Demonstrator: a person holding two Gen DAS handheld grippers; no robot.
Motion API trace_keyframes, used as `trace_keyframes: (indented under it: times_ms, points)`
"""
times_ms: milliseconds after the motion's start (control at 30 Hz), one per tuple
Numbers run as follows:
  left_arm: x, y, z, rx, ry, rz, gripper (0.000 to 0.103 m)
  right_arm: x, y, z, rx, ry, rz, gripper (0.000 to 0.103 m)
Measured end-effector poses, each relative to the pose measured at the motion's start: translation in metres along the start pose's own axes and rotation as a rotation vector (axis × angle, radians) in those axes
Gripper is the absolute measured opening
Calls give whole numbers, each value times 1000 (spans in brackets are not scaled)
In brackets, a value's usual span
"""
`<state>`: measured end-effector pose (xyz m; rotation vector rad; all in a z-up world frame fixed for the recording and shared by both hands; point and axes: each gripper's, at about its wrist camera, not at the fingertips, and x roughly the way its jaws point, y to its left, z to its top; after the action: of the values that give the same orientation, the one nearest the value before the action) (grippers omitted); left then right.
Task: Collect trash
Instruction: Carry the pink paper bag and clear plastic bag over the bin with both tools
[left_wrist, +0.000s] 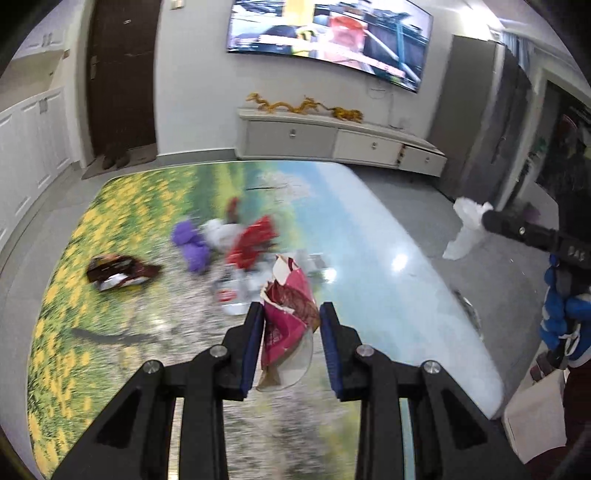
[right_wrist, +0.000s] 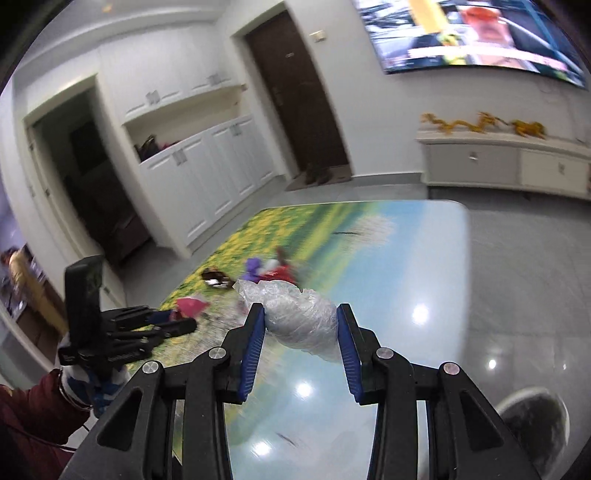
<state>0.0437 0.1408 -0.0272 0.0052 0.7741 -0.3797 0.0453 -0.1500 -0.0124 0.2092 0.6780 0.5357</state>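
Left wrist view: the left gripper (left_wrist: 291, 325) is raised over the tabletop (left_wrist: 388, 295), which is printed with a meadow and sky scene. Its jaws stand narrowly apart and grip a torn pink wrapper (left_wrist: 288, 317) between the blue pads; the wrapper sticks up past the fingertips, and a scrap of clear film hangs below it. On the tabletop beyond lies a blurred heap of trash: a brown wrapper (left_wrist: 120, 272) off to the left by itself, then purple paper (left_wrist: 192, 243), something white, and a red wrapper (left_wrist: 253, 240) close together near the middle. At the right edge, off the tabletop and over the floor, the right gripper (left_wrist: 491, 221) shows from the side, gripping a white crumpled plastic bag (left_wrist: 467, 229). The hand (left_wrist: 561, 317) on its handle wears a blue and white glove. A white bag (left_wrist: 535, 413) stands on the floor below it; its contents cannot be seen.

Right wrist view: the right gripper (right_wrist: 301, 321) is held level above the tabletop (right_wrist: 424, 266), near its right side. Its jaws are moderately spread, clamped on the plastic bag (right_wrist: 299, 317), which fills the gap between the pads. At the left the left gripper (right_wrist: 188, 325) points across the tabletop with the pink wrapper (right_wrist: 190, 306) at its tip. A dark round bin (right_wrist: 535, 424) sits on the floor at lower right, its inside too blurred to read.
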Motion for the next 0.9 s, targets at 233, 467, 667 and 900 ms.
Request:
trace_keyframes:
  times_ms: [233, 467, 667, 900]
  points:
    - [39, -90, 23, 127, 52, -121, 29, -56, -77, -39, 155, -68, -137, 39]
    - [97, -203, 54, 270, 106, -266, 30, -80, -157, -75, 311, -60, -294, 39]
    - [147, -288, 70, 343, 154, -351, 31, -78, -219, -103, 440, -18, -377, 40]
    - [193, -345, 76, 356, 217, -411, 33, -75, -263, -123, 529, 4, -434, 45]
